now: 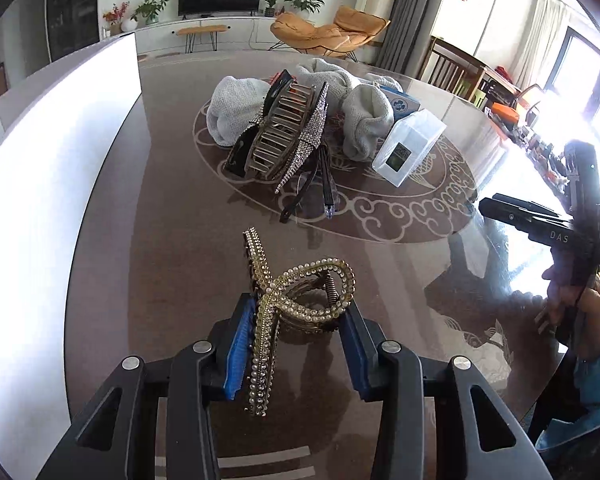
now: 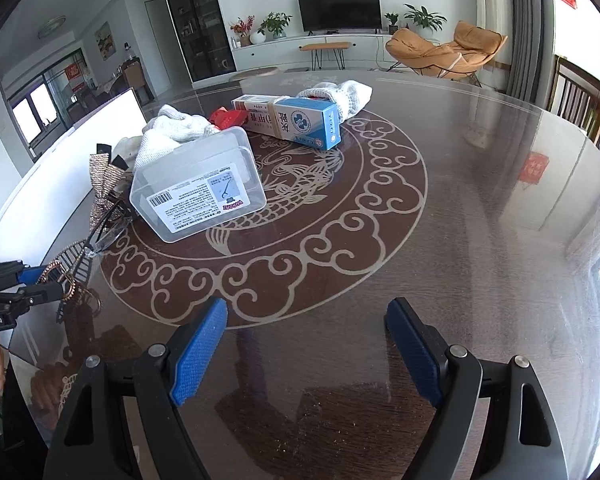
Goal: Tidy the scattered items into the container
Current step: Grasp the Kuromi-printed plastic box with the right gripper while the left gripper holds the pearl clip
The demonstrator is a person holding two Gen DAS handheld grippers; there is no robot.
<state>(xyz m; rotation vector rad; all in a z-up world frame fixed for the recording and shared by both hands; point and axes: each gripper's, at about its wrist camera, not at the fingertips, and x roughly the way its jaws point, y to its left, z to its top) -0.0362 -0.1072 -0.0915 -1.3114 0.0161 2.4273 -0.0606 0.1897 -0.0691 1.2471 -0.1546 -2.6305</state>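
- The left gripper (image 1: 296,336) had a pearl clip (image 1: 288,300) between its blue pads (image 1: 240,344); the left pad touched the clip's crossed arms, while the right pad looked just beside the loop, so whether the hold was firm could not be told.
- The clip sat at the near part of the table (image 1: 172,240), well apart from the pile at the centre.
- The right gripper (image 2: 306,344) was wide open with nothing in it, hovering over bare glass.
- The box (image 2: 198,184), a clear plastic tub, lay tipped on its side near the middle, just beside the towels (image 2: 164,128) and cartons (image 2: 296,118).
- A larger rhinestone clip (image 1: 288,128) leaned on the towels, with glasses (image 1: 304,192) in front of it.
- The pearl clip probably weighed little, but it was stiff, sprung and knobbly; the pearls likely made a slippery, uneven surface, and they could chip.
- Best taken across the crossed arms near the spring (image 1: 332,286), where it is thickest, not by the thin teeth.
- The box would likely need righting first, by a wall near its rim; smooth plastic may slide on glass.
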